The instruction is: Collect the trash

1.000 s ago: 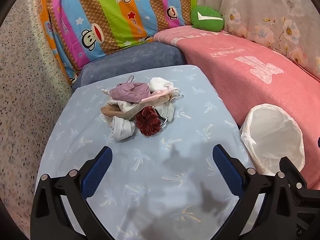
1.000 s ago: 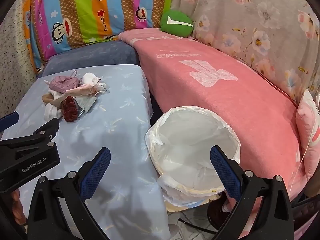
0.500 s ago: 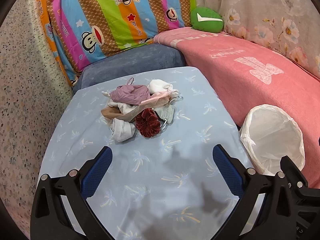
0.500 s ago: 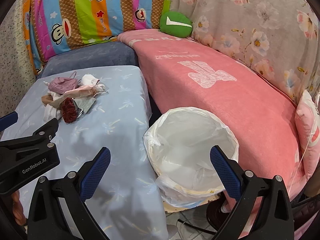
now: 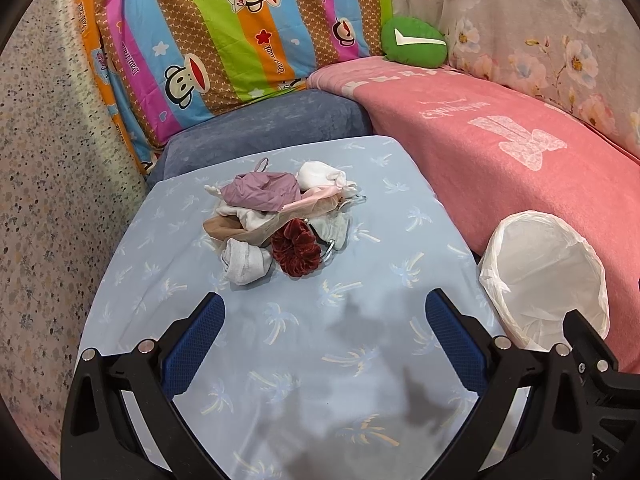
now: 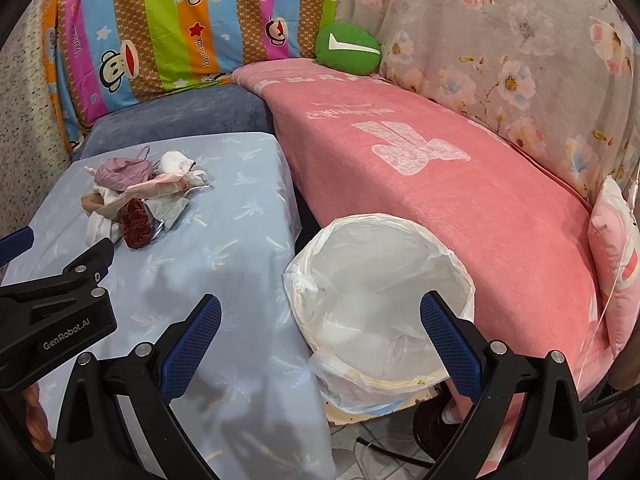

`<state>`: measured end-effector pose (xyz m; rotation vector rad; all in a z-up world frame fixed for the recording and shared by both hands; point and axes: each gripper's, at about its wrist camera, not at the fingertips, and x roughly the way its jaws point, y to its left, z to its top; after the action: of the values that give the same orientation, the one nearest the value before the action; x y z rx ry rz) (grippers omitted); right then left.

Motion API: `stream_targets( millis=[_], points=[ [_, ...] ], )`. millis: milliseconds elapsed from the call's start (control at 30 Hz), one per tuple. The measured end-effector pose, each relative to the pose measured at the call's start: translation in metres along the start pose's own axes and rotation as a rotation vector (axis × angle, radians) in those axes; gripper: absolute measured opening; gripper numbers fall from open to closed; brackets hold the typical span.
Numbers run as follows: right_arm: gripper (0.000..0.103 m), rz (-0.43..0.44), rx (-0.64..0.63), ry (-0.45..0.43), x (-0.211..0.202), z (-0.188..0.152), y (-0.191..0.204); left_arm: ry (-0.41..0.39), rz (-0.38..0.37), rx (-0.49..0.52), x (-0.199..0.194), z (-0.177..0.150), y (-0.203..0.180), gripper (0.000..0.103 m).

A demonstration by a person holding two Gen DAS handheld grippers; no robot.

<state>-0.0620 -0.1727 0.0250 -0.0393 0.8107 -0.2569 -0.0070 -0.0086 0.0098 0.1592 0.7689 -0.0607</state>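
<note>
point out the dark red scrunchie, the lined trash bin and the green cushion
dark red scrunchie [image 5: 297, 253], left wrist view, middle of its ruffled velvet ring.
lined trash bin [image 6: 460, 268], right wrist view, far rim where the white bag folds over.
green cushion [image 6: 347, 49], right wrist view, centre of its face.

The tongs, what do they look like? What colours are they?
Both the left tongs and the right tongs have black plastic arms shaped like a wide V, joined with round silver bolts. Each finger ends in a blue pad with a bumpy mesh texture. White letters on the side of the left tongs read GenRobot.AI.
</note>
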Motion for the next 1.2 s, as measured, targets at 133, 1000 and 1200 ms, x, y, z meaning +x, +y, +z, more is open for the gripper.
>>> stream_targets(
  millis=[133,1000,1200],
  points=[
    [0.097,-0.003,0.005,0.0,-0.0007,-0.0006,-0.0004,0.0,-0.001,0.0,0.0001,-0.0002,0.0,0.096],
    [0.097,-0.006,0.01,0.002,-0.0002,-0.0008,-0.0022,-0.001,0.0,-0.001,-0.0003,-0.0006,0.0006,0.096],
    [0.097,-0.004,0.009,0.0,-0.0003,-0.0015,-0.0016,0.0,0.001,-0.008,-0.0006,-0.0007,0.0032,0.096]
  ],
)
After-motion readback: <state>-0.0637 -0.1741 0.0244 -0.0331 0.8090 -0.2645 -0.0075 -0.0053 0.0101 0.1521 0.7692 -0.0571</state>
